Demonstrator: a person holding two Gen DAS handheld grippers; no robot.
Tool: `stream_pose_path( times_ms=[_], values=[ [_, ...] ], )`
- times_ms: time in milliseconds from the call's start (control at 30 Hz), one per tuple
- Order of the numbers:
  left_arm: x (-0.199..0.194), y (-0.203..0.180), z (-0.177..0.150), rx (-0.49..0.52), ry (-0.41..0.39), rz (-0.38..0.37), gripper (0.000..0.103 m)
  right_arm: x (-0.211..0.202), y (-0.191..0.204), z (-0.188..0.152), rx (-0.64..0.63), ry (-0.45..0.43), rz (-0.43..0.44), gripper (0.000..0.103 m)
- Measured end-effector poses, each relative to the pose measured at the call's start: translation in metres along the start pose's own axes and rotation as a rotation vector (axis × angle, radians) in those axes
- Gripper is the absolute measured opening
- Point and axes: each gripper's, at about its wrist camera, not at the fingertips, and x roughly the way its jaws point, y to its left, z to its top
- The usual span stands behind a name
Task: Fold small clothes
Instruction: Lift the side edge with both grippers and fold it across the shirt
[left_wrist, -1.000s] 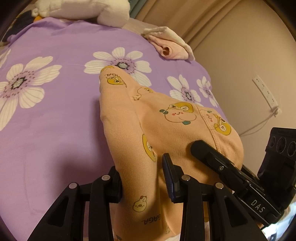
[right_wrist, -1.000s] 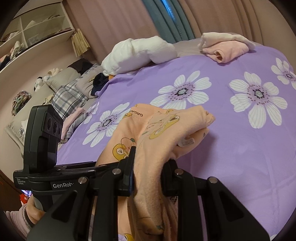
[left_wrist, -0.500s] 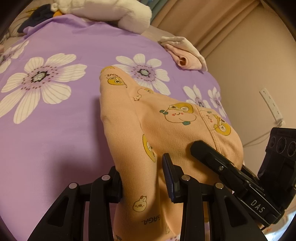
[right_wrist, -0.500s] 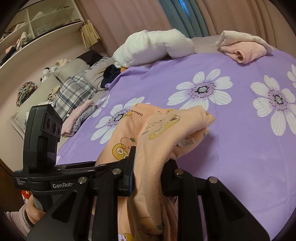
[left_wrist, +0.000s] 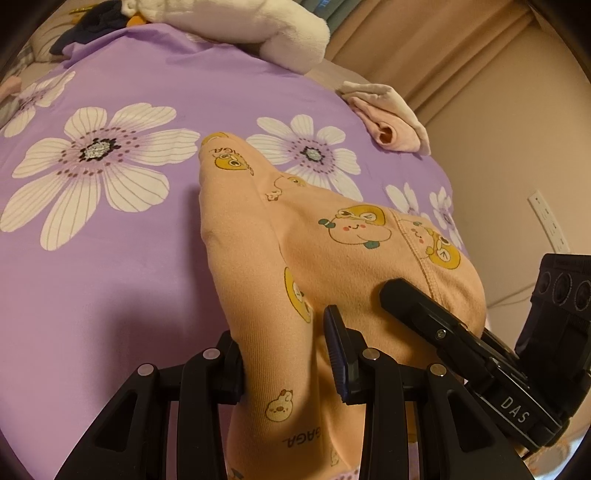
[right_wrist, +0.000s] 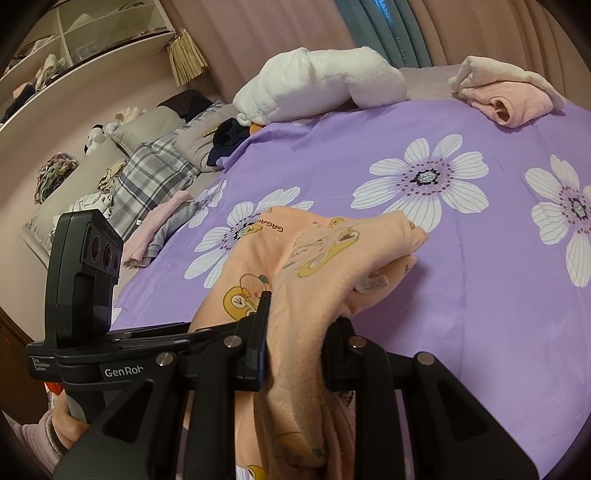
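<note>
**A:** What are you gripping there?

**B:** You are holding a small peach garment (left_wrist: 332, 258) — soft ribbed knit, printed with yellow cartoon faces and the word "GAGA". Your left gripper (left_wrist: 280, 354) is pinching a thick fold of it between its black fingers, and your right gripper (right_wrist: 299, 332) is clamping another bunched fold, so both are closed on the cloth.

**A:** Where is the garment sitting?

**B:** It is stretching forward from both grippers onto the purple bedsheet (left_wrist: 110, 277), which is looking smooth and matte, with large white daisy prints. In the right wrist view the far end is doubling over into a rounded tip touching the sheet, with a small white care label (right_wrist: 373, 284) showing underneath. In the left wrist view the cloth is tapering to a narrow point, with a stitched seam running down its right side.

**A:** And the texture of the fabric?

**B:** The outside is looking fine-ribbed and the turned-over part in the right wrist view is looking fleecy, slightly fuzzy.

**A:** Anything else on the bed?

**B:** A fluffy white plush bundle (right_wrist: 317, 88) is lying at the far edge, and a folded pink-and-cream garment (right_wrist: 506, 96) is sitting well apart from the peach one — its rolled opening is facing you. Grey plaid pillows (right_wrist: 151, 177) are lying off to the left, under pale shelves (right_wrist: 74, 44).
</note>
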Motion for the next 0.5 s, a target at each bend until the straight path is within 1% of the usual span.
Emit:
stream_pose_path(
  times_ms=[267, 500],
  values=[
    [0.003, 0.006, 0.009, 0.011, -0.012, 0.032, 0.034, 0.013, 0.000, 0.007, -0.004, 0.007, 0.012, 0.023],
    [0.008, 0.014, 0.017, 0.006, -0.011, 0.043, 0.034, 0.024, -0.001, 0.014, -0.008, 0.012, 0.018, 0.023]
  ],
)
